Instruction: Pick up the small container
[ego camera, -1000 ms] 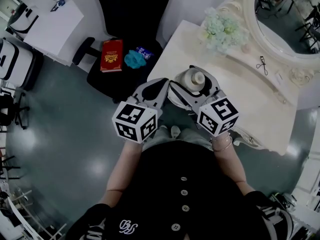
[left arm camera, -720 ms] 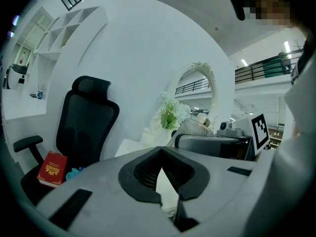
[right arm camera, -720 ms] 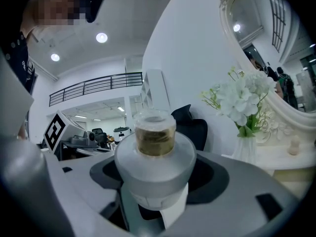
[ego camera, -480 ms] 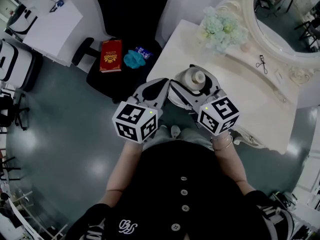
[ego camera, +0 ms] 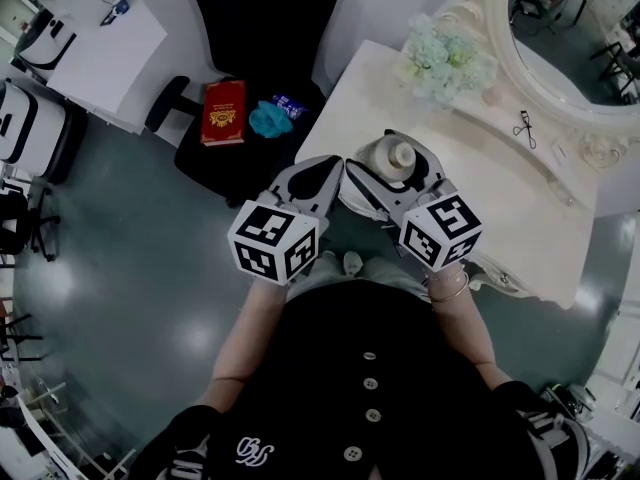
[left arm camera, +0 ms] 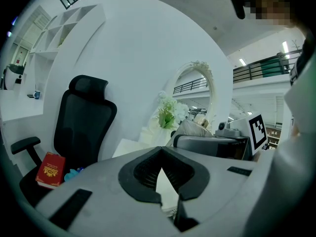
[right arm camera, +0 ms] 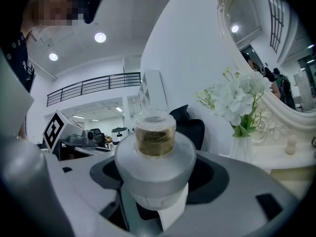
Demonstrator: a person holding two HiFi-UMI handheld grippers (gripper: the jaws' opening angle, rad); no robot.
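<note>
The small container is a round white jar with a pale cap, held over the near edge of the cream vanity table. My right gripper is shut on it, one finger on each side. In the right gripper view the container fills the middle, and its clear cap shows a golden inside. My left gripper hangs just left of the container, off the table's edge. Its jaws are shut with nothing between them, and the tips meet in the left gripper view.
White flowers stand at the table's back and an oval mirror rises behind them. An eyelash curler lies at the right. A black office chair to the left carries a red book and a teal cloth.
Both grippers have drifted very slightly to the right. The right gripper's hold on the container is the same.
</note>
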